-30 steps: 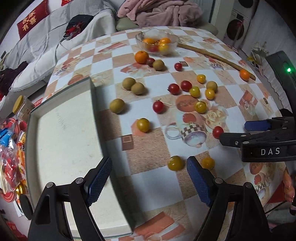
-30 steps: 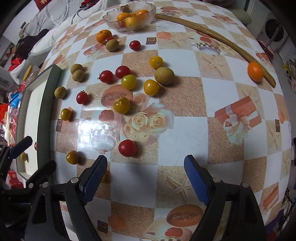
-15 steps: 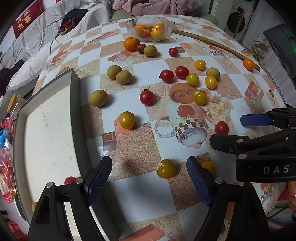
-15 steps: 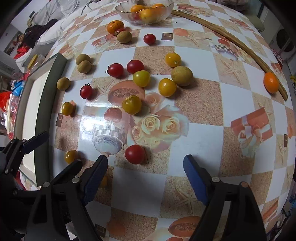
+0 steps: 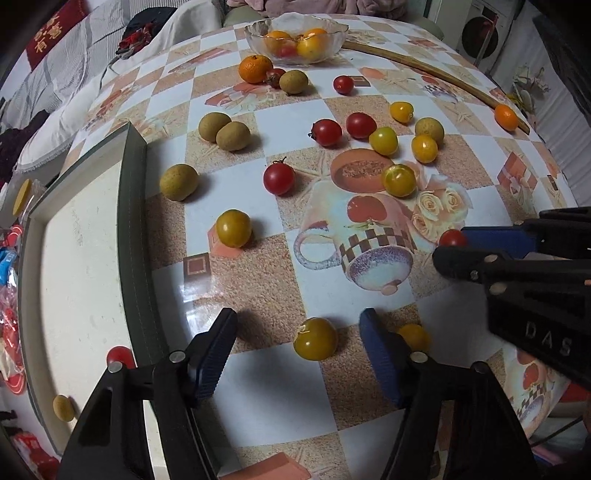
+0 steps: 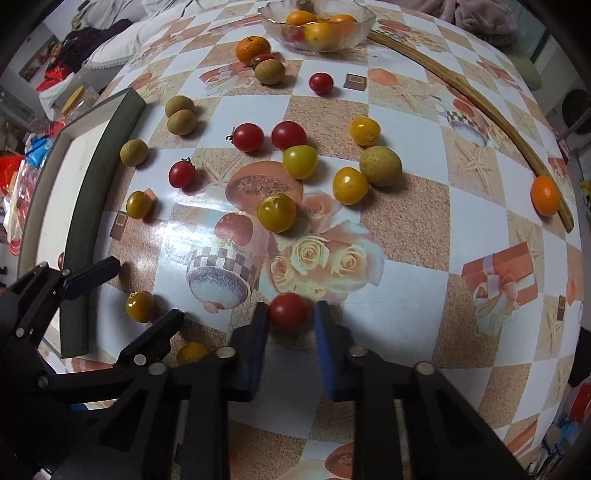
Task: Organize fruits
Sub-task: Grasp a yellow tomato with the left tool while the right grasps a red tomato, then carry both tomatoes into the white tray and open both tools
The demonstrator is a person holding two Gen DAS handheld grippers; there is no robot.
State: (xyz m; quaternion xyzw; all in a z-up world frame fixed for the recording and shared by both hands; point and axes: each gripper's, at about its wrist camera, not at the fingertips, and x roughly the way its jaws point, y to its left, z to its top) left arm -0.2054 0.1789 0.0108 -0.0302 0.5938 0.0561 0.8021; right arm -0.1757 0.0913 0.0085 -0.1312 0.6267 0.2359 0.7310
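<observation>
Several red and yellow cherry tomatoes, brown longans and small oranges lie scattered on the patterned table. My right gripper point(image 6: 290, 321) has its jaws closed around a red tomato point(image 6: 289, 311) that rests on the table; it also shows in the left wrist view point(image 5: 452, 238). My left gripper point(image 5: 297, 349) is open, with a yellow tomato point(image 5: 315, 338) on the table between its fingers. A green-rimmed white tray point(image 5: 135, 236) lies at the left, with a red tomato point(image 5: 119, 356) and a longan point(image 5: 63, 407) in it.
A glass bowl point(image 5: 295, 35) with oranges stands at the far edge. A long wooden stick point(image 6: 469, 96) lies across the far right, with an orange point(image 6: 545, 195) next to it. Another yellow tomato point(image 5: 414, 336) lies by my left gripper's right finger.
My right gripper moved forward and closed around the red tomato. My left gripper moved forward and down, so the yellow tomato now sits between its open fingers.
</observation>
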